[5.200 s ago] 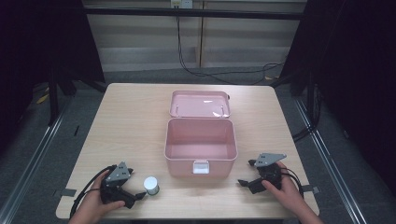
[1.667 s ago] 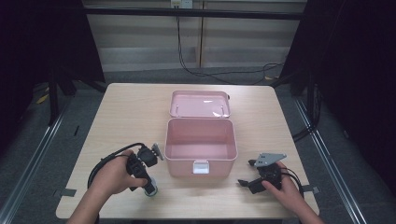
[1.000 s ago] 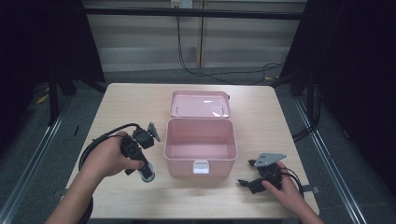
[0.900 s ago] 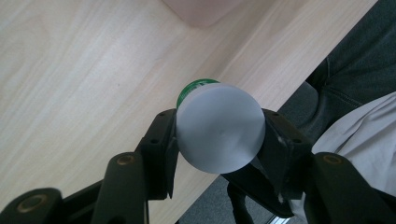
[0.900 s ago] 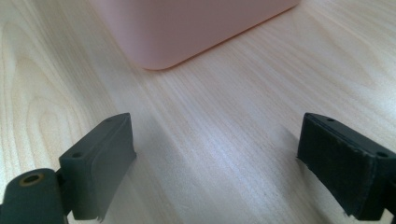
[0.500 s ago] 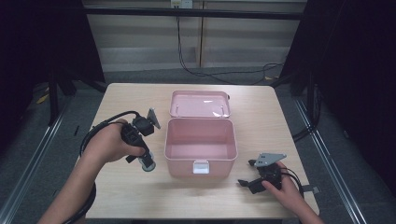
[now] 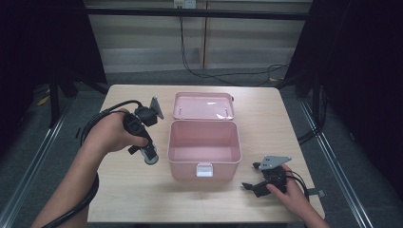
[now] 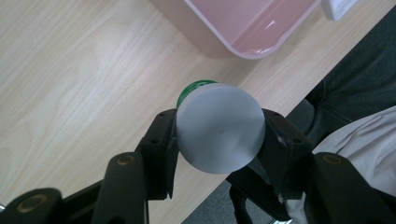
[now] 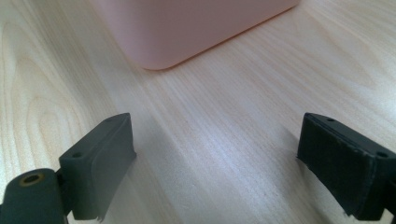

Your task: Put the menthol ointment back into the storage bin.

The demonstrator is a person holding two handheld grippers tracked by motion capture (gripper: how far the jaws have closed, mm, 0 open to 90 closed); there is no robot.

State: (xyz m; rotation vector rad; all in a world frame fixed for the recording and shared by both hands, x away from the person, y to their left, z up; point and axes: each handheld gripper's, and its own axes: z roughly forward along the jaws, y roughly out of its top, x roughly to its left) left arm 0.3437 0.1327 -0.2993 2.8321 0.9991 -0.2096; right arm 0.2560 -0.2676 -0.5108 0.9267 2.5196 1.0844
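High view puts the open pink box (image 7: 204, 154) mid-desk, and my left claw (image 7: 148, 153) has lifted the small white-capped bottle (image 8: 219, 126) off the desk, clamped, now just beside the box's left wall. I judge it goes in next. My right claw (image 7: 260, 186) rests gaping, empty.

A light wooden table (image 7: 119, 199) is seen bearing an open pink box (image 7: 204, 152) at its centre, with the right gripper (image 7: 259, 186) rested near the front edge.
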